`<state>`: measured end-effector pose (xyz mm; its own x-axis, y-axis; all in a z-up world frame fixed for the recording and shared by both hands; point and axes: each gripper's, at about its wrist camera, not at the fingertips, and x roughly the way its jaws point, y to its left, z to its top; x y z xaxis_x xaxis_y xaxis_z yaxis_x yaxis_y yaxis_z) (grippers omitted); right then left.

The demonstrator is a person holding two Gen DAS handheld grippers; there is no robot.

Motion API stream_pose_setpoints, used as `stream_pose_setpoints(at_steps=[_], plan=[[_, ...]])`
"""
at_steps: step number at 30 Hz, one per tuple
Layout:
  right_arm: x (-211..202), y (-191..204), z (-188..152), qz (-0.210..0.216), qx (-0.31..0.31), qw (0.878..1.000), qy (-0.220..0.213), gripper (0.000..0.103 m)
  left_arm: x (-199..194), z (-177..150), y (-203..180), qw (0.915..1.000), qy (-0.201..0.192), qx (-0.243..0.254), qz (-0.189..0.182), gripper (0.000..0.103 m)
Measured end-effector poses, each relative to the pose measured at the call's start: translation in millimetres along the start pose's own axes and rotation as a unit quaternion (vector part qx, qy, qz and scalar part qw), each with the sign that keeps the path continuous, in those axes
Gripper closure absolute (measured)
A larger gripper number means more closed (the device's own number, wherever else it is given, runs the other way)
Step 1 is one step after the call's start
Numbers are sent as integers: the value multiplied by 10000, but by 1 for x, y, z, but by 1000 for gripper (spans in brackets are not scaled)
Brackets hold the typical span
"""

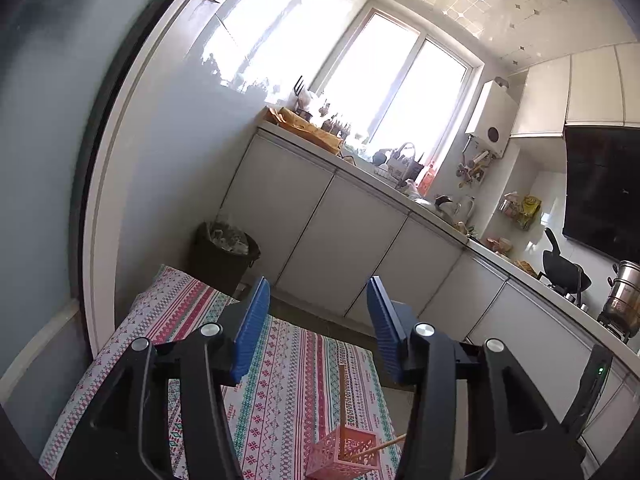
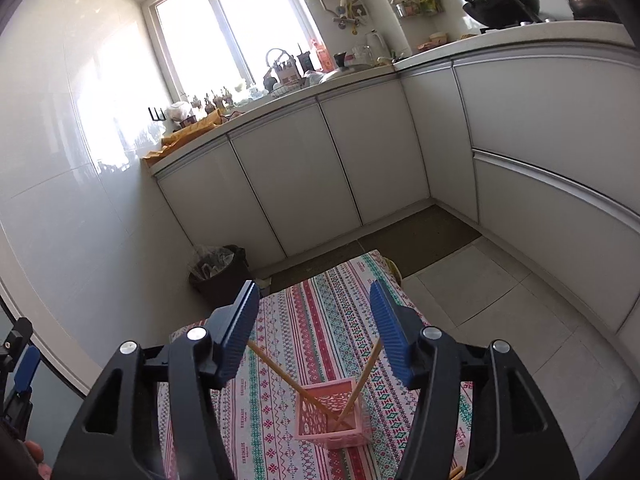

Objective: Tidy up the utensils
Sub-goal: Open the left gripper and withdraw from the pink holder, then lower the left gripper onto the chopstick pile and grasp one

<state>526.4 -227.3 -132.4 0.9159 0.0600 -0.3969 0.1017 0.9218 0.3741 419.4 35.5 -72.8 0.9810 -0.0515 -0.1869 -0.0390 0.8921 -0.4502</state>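
Observation:
A pink lattice holder (image 2: 332, 416) stands upright on the patterned tablecloth (image 2: 320, 320), with two wooden chopsticks (image 2: 280, 368) leaning out of it in a V. My right gripper (image 2: 312, 320) is open and empty, raised above and behind the holder. In the left wrist view the same holder (image 1: 344, 456) shows at the bottom edge with a chopstick (image 1: 342, 396) standing up from it. My left gripper (image 1: 318, 316) is open and empty above the table. Another wooden stick end (image 2: 456, 472) lies at the bottom edge of the right wrist view.
A dark waste bin (image 2: 220, 276) stands on the floor beyond the table's far edge. White cabinets (image 2: 320, 168) with a cluttered counter run along the wall. A wok (image 1: 564, 268) and a steel pot (image 1: 624, 296) sit on the stove at right.

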Motion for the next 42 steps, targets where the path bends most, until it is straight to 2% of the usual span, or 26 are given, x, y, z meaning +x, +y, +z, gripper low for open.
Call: stream_pose_setpoints(at_steps=[2,5,8,11,13,14,16,19,21,24,27,29,31,32,35,36,38,39,40,42], plan=[[-14,-6,3,10,194,9993,-305,24,0,-1,-2,10000,31,39,-34,52],[-39,-18,6,-42,493,9962,-712,15,3,-5,-9,9996,158,168,-157,46],[-68,-33,-5,-152,688,9926,-994,9,5,-9,-17,9984,317,352,-294,42],[-91,-55,-25,-513,729,9908,-1019,7,4,-15,-28,9959,488,544,-524,30],[-96,-72,-42,-867,671,9921,-614,7,3,-21,-36,9935,572,727,-667,9],[-95,-82,-51,-1014,627,9924,-311,7,2,-25,-41,9914,622,872,-757,6],[-96,-107,-76,-1304,685,9886,322,7,5,-37,-55,9830,863,1337,-913,7],[-96,-147,-117,-1622,1099,9729,1231,7,9,-63,-77,9625,1332,1973,-1301,7],[-96,-175,-141,-1642,1653,9568,1740,7,14,-85,-88,9428,1788,2258,-1679,7],[-100,-208,-162,-1663,2455,9332,2032,7,29,-131,-114,8908,2824,2827,-2165,7],[-104,-231,-166,-1691,2841,9228,1978,7,37,-193,-139,8195,3654,3676,-2446,7],[-104,-242,-167,-1661,3086,9148,2008,7,49,-235,-149,7654,4175,4233,-2461,11],[-102,-249,-172,-1500,3374,9046,2129,7,65,-271,-152,7159,4667,4605,-2399,39],[-99,-252,-173,-1426,3494,8996,2196,7,75,-285,-153,6970,4892,4695,-2333,43],[-96,-261,-176,-1204,3790,8880,2309,7,99,-317,-152,6620,5283,4869,-2137,49],[-96,-263,-176,-1139,3844,8861,2327,7,105,-324,-153,6542,5326,4948,-2086,52],[-95,-265,-174,-1033,3892,8843,2363,7,115,-335,-156,6413,5349,5128,-1990,62],[-96,-266,-174,-988,3931,8833,2354,7,119,-341,-157,6362,5395,5160,-1948,71],[-96,-268,-173,-957,3972,8823,2337,7,125,-344,-158,6342,5446,5146,-1906,78],[-97,-272,-172,-920,4027,8803,2331,7,133,-348,-160,6302,5516,5123,-1900,78]])
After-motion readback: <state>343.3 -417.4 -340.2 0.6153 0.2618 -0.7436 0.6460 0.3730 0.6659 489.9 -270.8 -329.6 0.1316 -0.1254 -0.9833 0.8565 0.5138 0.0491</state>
